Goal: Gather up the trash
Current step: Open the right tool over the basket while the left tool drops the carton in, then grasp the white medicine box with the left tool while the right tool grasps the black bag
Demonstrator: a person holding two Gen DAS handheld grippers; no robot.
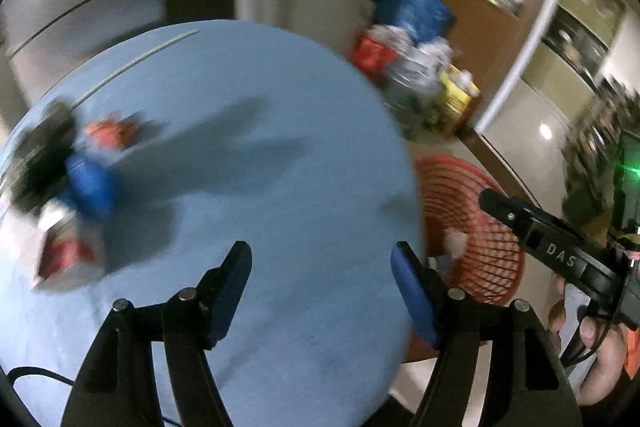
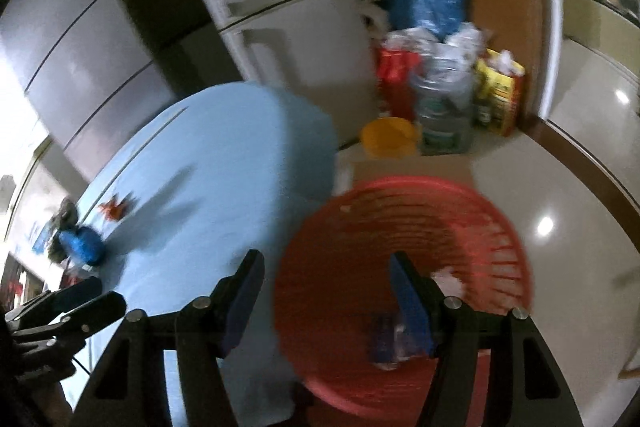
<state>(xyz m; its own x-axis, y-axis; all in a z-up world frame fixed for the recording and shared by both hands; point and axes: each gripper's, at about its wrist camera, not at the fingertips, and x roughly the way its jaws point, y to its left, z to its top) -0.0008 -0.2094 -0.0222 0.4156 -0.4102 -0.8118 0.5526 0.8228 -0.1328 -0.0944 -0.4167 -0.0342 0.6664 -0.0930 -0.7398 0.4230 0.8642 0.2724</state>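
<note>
Red basket (image 2: 404, 291) interior, wrappers inside: right view only. Left gripper (image 1: 322, 287), right gripper (image 2: 328, 291) jaws wide, empty.

A round counter (image 2: 224, 155) under a pale blue cloth carries a crumpled orange-red wrapper (image 2: 116, 207) and a blue plastic wad (image 2: 82, 246) near its far edge. A red plastic lattice basket (image 2: 508, 227) stands on the glossy cream tiled floor (image 2: 580, 167) just beside it.

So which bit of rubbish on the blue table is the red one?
The small crumpled red wrapper, lying alone on the blue table beyond the blue wad, which sits among the cluttered pile.
</note>
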